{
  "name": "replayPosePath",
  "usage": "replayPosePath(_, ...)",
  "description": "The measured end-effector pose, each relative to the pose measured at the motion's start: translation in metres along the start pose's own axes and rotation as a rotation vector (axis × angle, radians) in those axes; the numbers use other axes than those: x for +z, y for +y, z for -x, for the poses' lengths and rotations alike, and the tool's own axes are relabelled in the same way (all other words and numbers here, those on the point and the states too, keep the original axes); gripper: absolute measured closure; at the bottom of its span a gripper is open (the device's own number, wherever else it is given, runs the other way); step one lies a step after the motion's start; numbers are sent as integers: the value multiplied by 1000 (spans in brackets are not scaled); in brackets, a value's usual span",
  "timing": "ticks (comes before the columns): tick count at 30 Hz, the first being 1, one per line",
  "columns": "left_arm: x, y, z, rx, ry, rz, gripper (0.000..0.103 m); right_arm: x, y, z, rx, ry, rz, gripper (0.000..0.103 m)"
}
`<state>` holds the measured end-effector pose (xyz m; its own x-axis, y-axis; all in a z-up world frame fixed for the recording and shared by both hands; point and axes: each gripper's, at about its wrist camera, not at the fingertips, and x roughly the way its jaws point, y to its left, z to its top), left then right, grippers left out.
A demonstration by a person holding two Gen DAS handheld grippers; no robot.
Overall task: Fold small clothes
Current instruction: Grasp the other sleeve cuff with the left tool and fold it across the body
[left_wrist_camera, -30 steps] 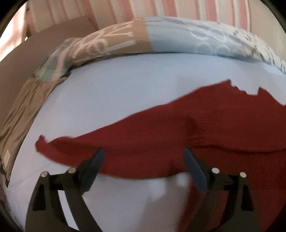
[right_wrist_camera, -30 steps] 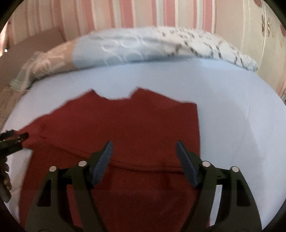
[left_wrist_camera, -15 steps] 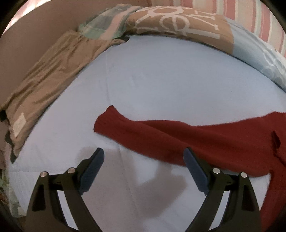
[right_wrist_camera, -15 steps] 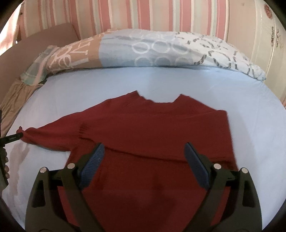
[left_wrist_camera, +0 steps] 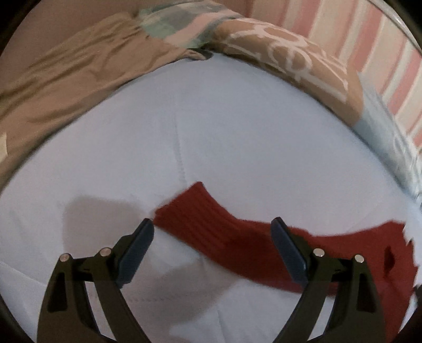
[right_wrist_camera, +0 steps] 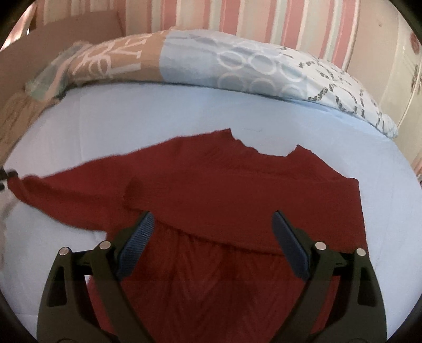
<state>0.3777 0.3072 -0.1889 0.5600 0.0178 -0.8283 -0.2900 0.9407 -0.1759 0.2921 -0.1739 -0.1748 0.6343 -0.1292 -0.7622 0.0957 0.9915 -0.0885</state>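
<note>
A dark red knit sweater (right_wrist_camera: 237,190) lies flat on the pale blue bed sheet (right_wrist_camera: 158,110), neck toward the pillow. One sleeve is folded across the body; the other stretches out to the left. In the left wrist view the ribbed cuff of that sleeve (left_wrist_camera: 200,211) lies between the fingers of my left gripper (left_wrist_camera: 212,237), which is open and just above it. My right gripper (right_wrist_camera: 212,229) is open and empty, hovering over the sweater's lower body. The left gripper's tip shows at the far left edge of the right wrist view (right_wrist_camera: 6,175), at the cuff.
A patterned pillow (right_wrist_camera: 211,60) lies along the head of the bed. A tan cloth (left_wrist_camera: 66,76) lies along the bed's left side. A pink striped wall (right_wrist_camera: 263,18) stands behind, with a white cupboard (right_wrist_camera: 406,79) at the right.
My left gripper has moved left along the stretched sleeve to its cuff, which now sits between its fingers. My right gripper stays open over the sweater, with a slightly shifted view.
</note>
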Motion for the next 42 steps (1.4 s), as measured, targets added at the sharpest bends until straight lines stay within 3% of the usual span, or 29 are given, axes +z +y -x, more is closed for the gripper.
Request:
replayPosePath(2, 3, 3, -7, 28, 28, 29, 13, -5, -1, -4, -1, 15, -9, 12)
replayPosePath(8, 10, 7, -20, 52, 83, 83, 39, -12, -2, -5, -14, 21, 0, 12)
replayPosePath(13, 8, 8, -11, 30, 71, 87, 82, -12, -11, 0, -25, 9, -9, 12)
replayPosePath(17, 9, 5, -3, -23, 28, 63, 85, -14, -18, 3, -26, 6, -28, 12)
replayPosePath(22, 4, -23, 36, -125, -90, -25, 86, -18, -29, 7, -24, -8, -48, 12)
replayPosePath(27, -2, -95, 70, -254, -126, -163, 86, -19, -63, 13, -14, -22, -124, 12)
replayPosePath(32, -27, -206, 83, -380, -107, -311, 86, -23, -117, 23, -28, -42, -218, 12)
replayPosePath(37, -81, -347, 75, -512, -43, -478, 86, -35, -177, 29, -69, -45, -260, 12)
replayPosePath(42, -141, -448, 58, -581, 29, -580, 86, -53, -233, 29, -97, -28, -313, 14)
